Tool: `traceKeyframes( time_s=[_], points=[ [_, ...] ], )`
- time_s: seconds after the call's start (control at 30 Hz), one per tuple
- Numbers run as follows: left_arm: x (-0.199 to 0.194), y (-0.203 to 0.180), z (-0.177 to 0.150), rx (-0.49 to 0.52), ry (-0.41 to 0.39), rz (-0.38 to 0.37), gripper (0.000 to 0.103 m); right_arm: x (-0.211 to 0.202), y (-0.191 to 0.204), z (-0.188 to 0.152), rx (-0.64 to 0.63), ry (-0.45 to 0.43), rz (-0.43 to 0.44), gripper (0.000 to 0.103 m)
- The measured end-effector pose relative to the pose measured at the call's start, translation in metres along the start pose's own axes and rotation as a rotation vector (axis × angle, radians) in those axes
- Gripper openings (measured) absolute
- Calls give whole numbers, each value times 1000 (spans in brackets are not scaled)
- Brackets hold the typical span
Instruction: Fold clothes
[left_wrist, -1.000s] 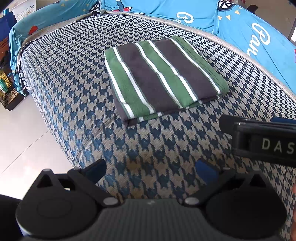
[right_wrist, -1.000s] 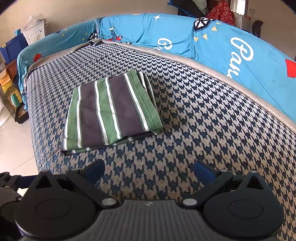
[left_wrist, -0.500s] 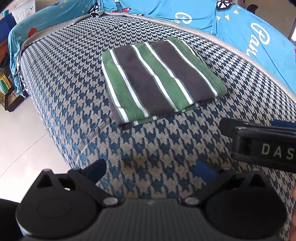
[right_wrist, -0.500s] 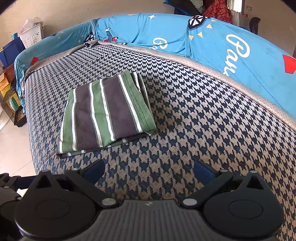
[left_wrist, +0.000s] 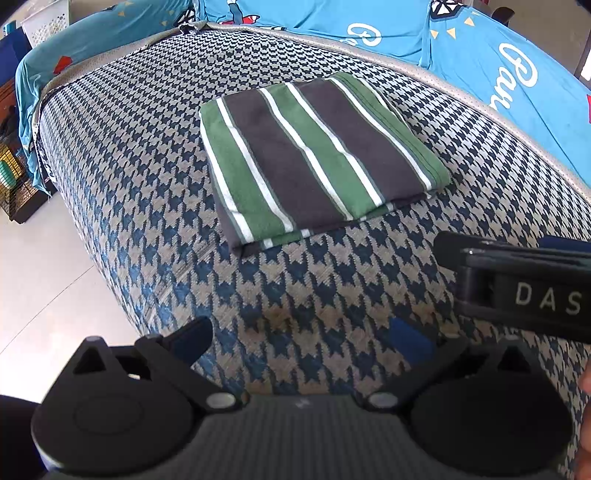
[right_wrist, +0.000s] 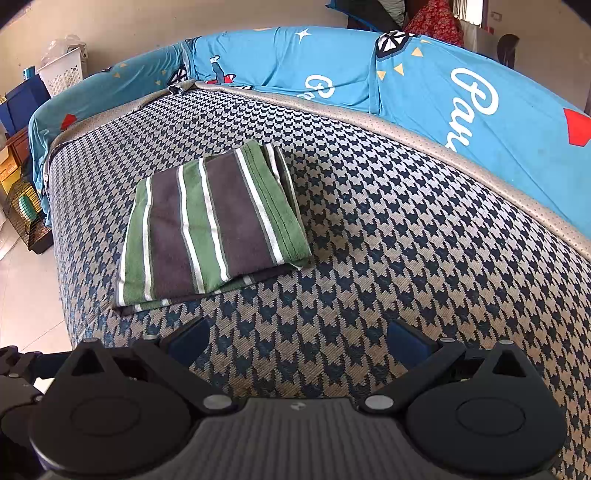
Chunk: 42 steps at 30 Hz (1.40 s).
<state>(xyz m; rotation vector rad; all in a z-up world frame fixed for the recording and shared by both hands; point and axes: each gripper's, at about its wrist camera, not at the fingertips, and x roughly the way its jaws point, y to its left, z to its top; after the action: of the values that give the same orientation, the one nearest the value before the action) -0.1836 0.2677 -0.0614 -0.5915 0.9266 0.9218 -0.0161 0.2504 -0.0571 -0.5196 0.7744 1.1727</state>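
Folded green, charcoal and white striped cotton garment (left_wrist: 317, 158) lying flat on houndstooth-patterned mattress (left_wrist: 129, 147), left claw (left_wrist: 301, 338) spread wide and empty, right claw (right_wrist: 299, 338) likewise, both short of garment, blue printed sheet (right_wrist: 461, 88) behind.

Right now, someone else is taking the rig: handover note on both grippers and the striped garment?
Left gripper: open, empty, held over the houndstooth-patterned bed cover, short of the cloth.
Right gripper: open, empty, also short of it.
Green, dark grey and white striped garment: lies flat on the cover as a layered rectangle, touched by neither gripper.
Done: this piece looks folded.
Left: possibly square the lower layer peeking out at the near edge; no other loose clothes visible.
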Motion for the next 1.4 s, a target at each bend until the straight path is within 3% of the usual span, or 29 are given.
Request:
traceKeyframes(
  time_s=[1.4],
  points=[
    [-11, -10, -7, 2, -5, 4, 103, -2, 6, -1, -22, -12, 13, 103]
  ],
)
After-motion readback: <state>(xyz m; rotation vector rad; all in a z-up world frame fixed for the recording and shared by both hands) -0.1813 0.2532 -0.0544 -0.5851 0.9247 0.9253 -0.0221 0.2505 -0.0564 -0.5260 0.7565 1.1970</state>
